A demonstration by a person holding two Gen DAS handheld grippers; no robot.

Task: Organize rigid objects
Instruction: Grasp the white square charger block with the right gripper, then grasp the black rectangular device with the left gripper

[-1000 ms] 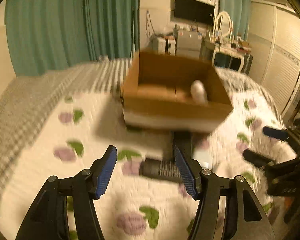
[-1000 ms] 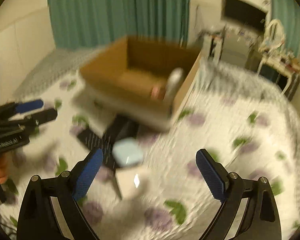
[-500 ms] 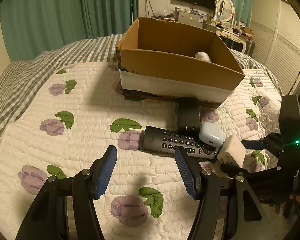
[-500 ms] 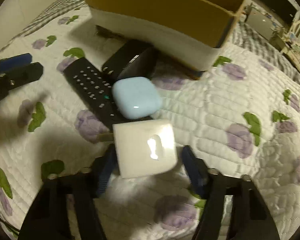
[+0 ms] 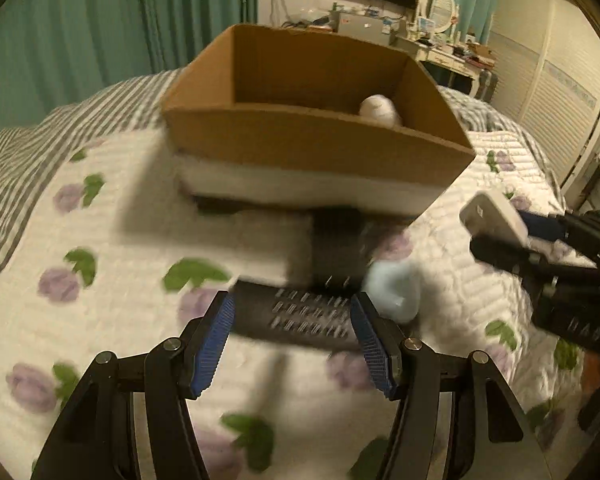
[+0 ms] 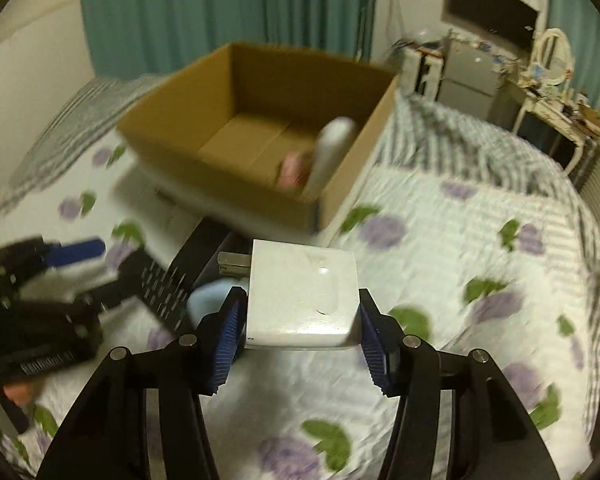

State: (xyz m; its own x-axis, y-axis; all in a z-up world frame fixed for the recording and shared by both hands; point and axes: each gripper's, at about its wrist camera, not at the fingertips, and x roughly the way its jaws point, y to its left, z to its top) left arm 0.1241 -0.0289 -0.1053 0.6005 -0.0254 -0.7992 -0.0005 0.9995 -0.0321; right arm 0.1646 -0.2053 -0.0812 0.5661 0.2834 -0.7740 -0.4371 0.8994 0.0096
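Observation:
My right gripper [image 6: 300, 294] is shut on a white plug-in charger [image 6: 302, 312], held clear of the quilt; its metal prongs point left. The same charger [image 5: 494, 216] shows at the right of the left wrist view. My left gripper [image 5: 291, 298] is open and hovers low over a black remote [image 5: 300, 318] lying crosswise between its fingers, not gripped. Beside the remote lie a pale blue case [image 5: 394, 288] and a black adapter [image 5: 338, 248]. Behind them stands an open cardboard box [image 5: 320, 144] holding a white bottle [image 6: 332, 148] and a pink item [image 6: 292, 168].
Everything rests on a bed with a white quilt [image 6: 460, 240] printed with purple flowers and a grey checked blanket behind. Teal curtains [image 5: 100, 40] hang at the back. A cluttered desk [image 6: 480, 72] with a dark screen and a louvred wardrobe [image 5: 560, 92] stand at the right.
The right gripper's jaws came together on the white charger and lifted it off the quilt, away from the blue case. The left gripper dropped forward until the remote lies between its fingers.

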